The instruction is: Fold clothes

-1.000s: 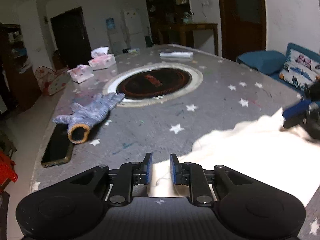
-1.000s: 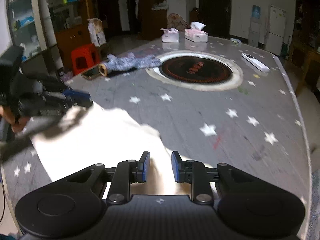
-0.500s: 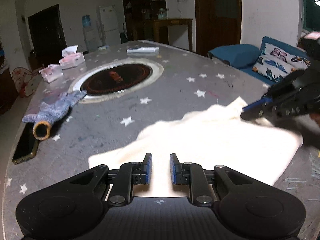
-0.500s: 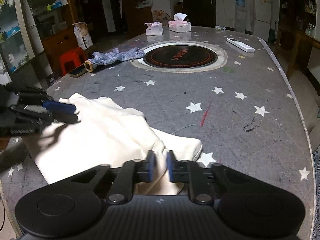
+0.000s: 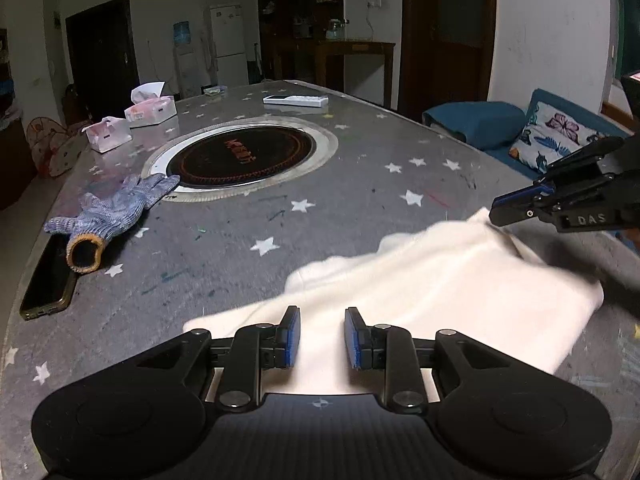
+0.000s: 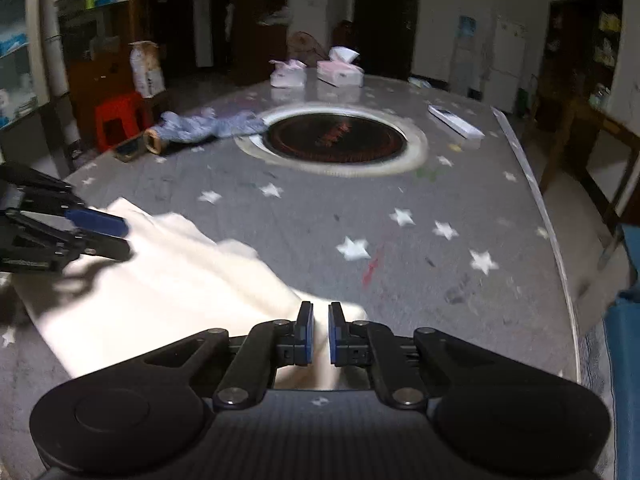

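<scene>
The right tool has its blue pads almost together, clamped on a raised fold of the cream-white soft cloth garment. In the left wrist view, the right tool meets the garment's far right corner. The left tool shows a moderate gap between its blue pads, and its jaws are opening; the garment lies under and between them, but the pads do not press on it. In the right wrist view, the left tool hangs at the garment's left edge with its two fingers apart.

The garment lies bunched on the near edge of the grey star-patterned bench, with a rumpled ridge running across it and its near-right corner lifted into the right tool. Farther back on the bench lie a blue-grey knitted work glove with an orange cuff, beside a dark flat phone at the left edge, with a round black inset cooktop ringed in metal in the middle.

A second ago the right tool's pads stood clearly apart over the cloth; they have since closed on it. The left tool's gap is slightly wider than before. The garment, earlier spread flatter, now shows more folds on its right side.
</scene>
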